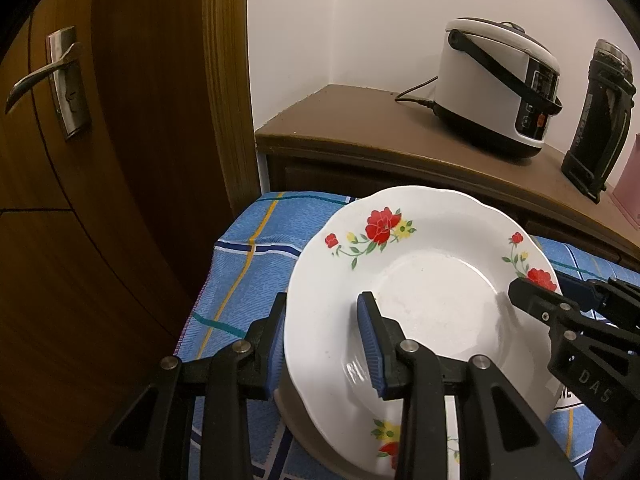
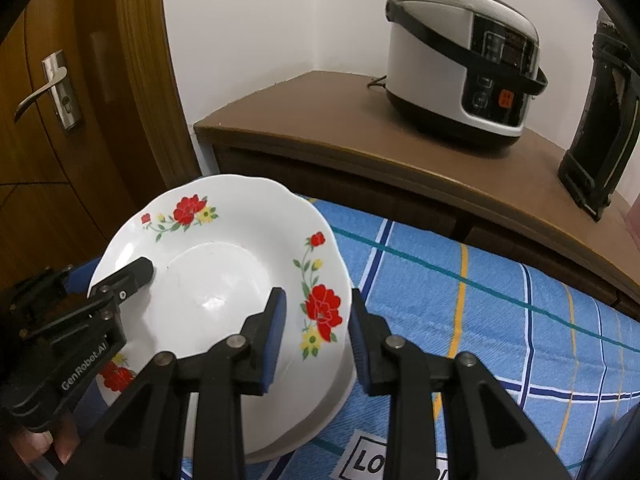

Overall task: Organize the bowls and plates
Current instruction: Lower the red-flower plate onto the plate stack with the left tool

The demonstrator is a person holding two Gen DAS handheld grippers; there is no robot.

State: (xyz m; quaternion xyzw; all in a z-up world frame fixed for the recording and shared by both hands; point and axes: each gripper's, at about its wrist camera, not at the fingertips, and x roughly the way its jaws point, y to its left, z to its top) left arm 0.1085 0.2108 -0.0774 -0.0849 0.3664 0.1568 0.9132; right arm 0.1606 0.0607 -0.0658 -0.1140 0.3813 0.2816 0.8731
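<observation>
A white plate with red flowers (image 1: 432, 292) rests on top of a white bowl or stack (image 2: 328, 396) on a blue checked cloth (image 2: 500, 312). My left gripper (image 1: 324, 344) straddles the plate's left rim, one finger inside, one outside, with a gap to the rim. My right gripper (image 2: 316, 336) straddles the right rim the same way. Each gripper shows in the other's view, the right one in the left wrist view (image 1: 560, 308) and the left one in the right wrist view (image 2: 120, 284). Both look open around the rim.
A wooden cabinet (image 2: 360, 132) stands behind the cloth, carrying a white rice cooker (image 2: 464, 64) and a dark flask (image 2: 604, 120). A wooden door with a metal handle (image 1: 44, 76) is at the left. A pink object (image 1: 628, 188) sits at the far right.
</observation>
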